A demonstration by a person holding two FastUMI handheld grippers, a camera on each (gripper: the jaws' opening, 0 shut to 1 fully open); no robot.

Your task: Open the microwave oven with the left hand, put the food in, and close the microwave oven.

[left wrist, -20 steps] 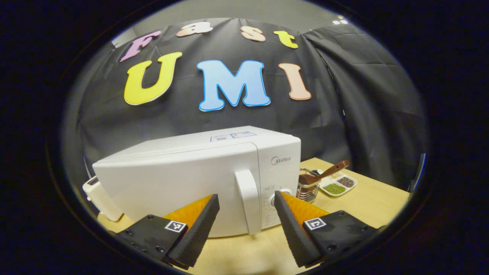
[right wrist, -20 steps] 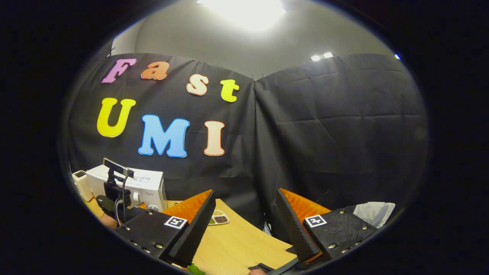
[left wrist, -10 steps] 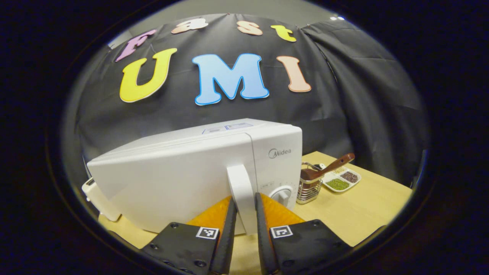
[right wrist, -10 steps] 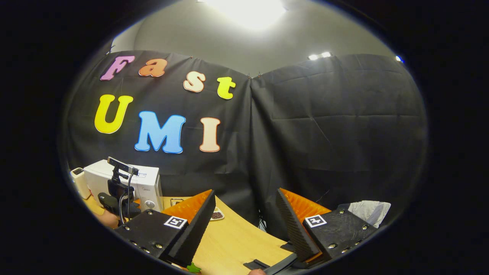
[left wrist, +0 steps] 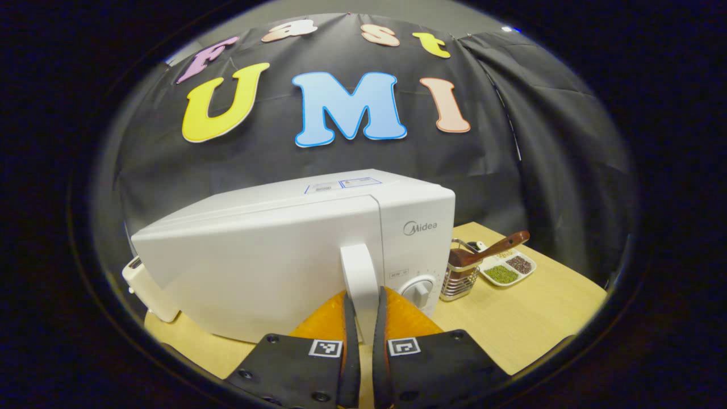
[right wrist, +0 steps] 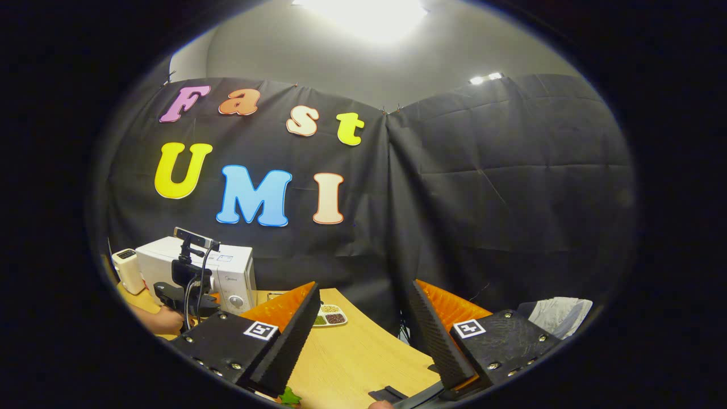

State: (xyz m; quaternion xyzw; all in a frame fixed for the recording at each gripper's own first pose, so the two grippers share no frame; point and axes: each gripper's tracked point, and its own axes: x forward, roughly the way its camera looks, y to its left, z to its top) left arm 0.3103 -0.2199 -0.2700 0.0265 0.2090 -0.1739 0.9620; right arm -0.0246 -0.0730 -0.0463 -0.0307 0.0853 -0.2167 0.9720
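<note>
A white microwave oven (left wrist: 272,250) stands on the wooden table, door closed. My left gripper (left wrist: 364,307) is shut on its vertical white door handle (left wrist: 359,272), one finger on each side. In the right gripper view the same microwave (right wrist: 227,270) is small at the far left, with the left gripper's body (right wrist: 184,287) and a hand (right wrist: 162,321) in front of it. My right gripper (right wrist: 363,318) hangs open over the table's near edge with nothing between its fingers. A bit of green food (right wrist: 291,396) peeks out at the bottom edge.
A metal utensil holder (left wrist: 459,272) with a brown spoon and a white dish of seeds (left wrist: 505,270) stand right of the microwave. A cream appliance (left wrist: 149,289) sits at its left. The wooden table (right wrist: 352,358) spreads under my right gripper; a pale cloth (right wrist: 559,315) lies at far right.
My left gripper moved in from open and closed its fingers on the door handle. The right gripper stayed open and barely shifted.
</note>
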